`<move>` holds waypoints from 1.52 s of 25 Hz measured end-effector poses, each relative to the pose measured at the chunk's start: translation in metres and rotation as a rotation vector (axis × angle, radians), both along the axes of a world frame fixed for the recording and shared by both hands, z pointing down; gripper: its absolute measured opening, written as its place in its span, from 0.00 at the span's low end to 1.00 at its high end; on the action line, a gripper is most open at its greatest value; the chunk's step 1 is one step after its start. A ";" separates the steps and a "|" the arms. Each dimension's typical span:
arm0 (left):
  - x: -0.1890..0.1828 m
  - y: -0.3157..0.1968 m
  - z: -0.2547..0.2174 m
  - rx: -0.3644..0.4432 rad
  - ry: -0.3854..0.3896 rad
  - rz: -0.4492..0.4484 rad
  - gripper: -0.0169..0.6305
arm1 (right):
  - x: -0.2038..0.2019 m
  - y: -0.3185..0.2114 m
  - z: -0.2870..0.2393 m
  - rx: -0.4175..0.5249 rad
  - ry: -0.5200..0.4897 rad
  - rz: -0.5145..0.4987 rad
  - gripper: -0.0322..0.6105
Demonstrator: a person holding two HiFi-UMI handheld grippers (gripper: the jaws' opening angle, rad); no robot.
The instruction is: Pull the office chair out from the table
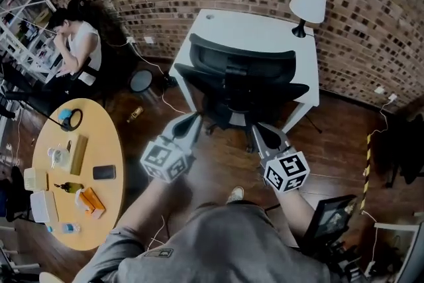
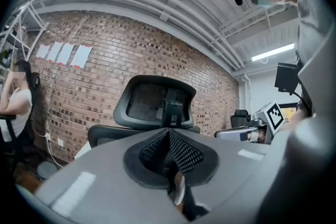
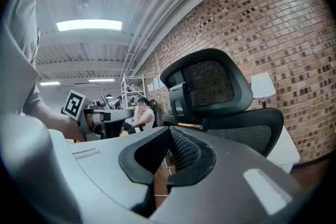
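A black office chair [image 1: 242, 73] with a mesh back and headrest stands pushed in at a white table [image 1: 265, 30], its back toward me. My left gripper [image 1: 194, 121] points at the chair's left side and my right gripper [image 1: 260, 130] at its right side, both a little short of it. Each is shut with nothing between its pads. In the left gripper view the shut gripper [image 2: 168, 135] sits below the chair's headrest [image 2: 155, 102]. In the right gripper view the shut gripper [image 3: 169, 132] points left of the chair's back [image 3: 212, 86].
A white lamp [image 1: 308, 3] stands on the table's far right corner by the brick wall. A round wooden table [image 1: 109, 142] with small items is at my left, with a seated person [image 1: 79, 43] beyond it. Cables cross the wooden floor. Black equipment [image 1: 331, 222] stands at lower right.
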State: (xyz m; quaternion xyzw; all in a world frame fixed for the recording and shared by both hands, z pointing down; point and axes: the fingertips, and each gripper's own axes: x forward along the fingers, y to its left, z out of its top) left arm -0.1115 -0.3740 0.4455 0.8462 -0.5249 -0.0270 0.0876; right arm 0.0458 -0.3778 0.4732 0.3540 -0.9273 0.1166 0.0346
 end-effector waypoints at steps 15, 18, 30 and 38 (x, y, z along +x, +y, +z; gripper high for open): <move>-0.039 -0.115 0.010 0.023 -0.259 0.099 0.03 | 0.064 -0.102 0.007 0.053 0.223 0.148 0.08; -0.048 -0.135 0.016 0.043 -0.367 0.138 0.03 | 0.076 -0.118 0.007 0.107 0.325 0.169 0.14; -0.057 -0.164 0.057 0.012 -0.837 0.468 0.41 | 0.105 -0.152 0.037 0.205 0.840 -0.020 0.52; -0.053 -0.185 0.093 -0.037 -1.016 0.595 0.42 | 0.091 -0.167 0.067 0.222 1.098 -0.203 0.51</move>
